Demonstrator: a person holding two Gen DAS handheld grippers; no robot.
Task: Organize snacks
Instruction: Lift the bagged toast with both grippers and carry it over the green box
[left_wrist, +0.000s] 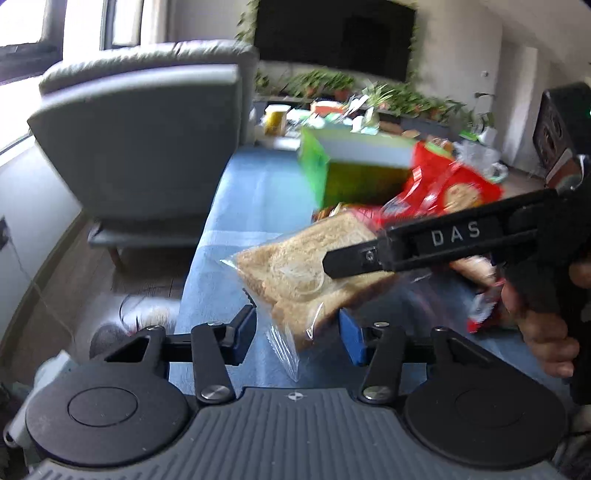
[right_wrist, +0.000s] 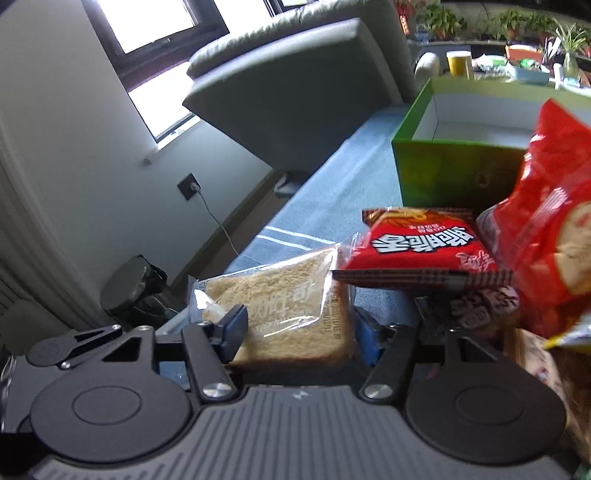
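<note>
The bread (left_wrist: 295, 266), sliced and sealed in a clear bag, sits at the near edge of the blue surface (left_wrist: 236, 206) in the left wrist view, in front of the green box (left_wrist: 351, 173) and the red snack bags (left_wrist: 450, 184). We see our left gripper (left_wrist: 297, 332) with its fingers (left_wrist: 242, 328) a little apart around the loose tail of the bag; the film hangs between them, and we cannot tell whether the pads press it. The right gripper (left_wrist: 332, 264) reaches in from the right, its tip over the top slice.

In the right wrist view, the bread (right_wrist: 291, 314) lies between our right gripper's (right_wrist: 299, 332) fingers (right_wrist: 232, 332), which stand wide to either side of the loaf; the left pad looks to touch the bag, the right one sits just beside it. A red noodle pack (right_wrist: 421, 247) rests just behind, and the open box (right_wrist: 461, 158) beyond looks empty.

We judge the bread light, soft and easily crushed, its wrapper slick. A gentle squeeze across the crust sides, low on the loaf, should hold best; the film tail alone may slip or stretch.
</note>
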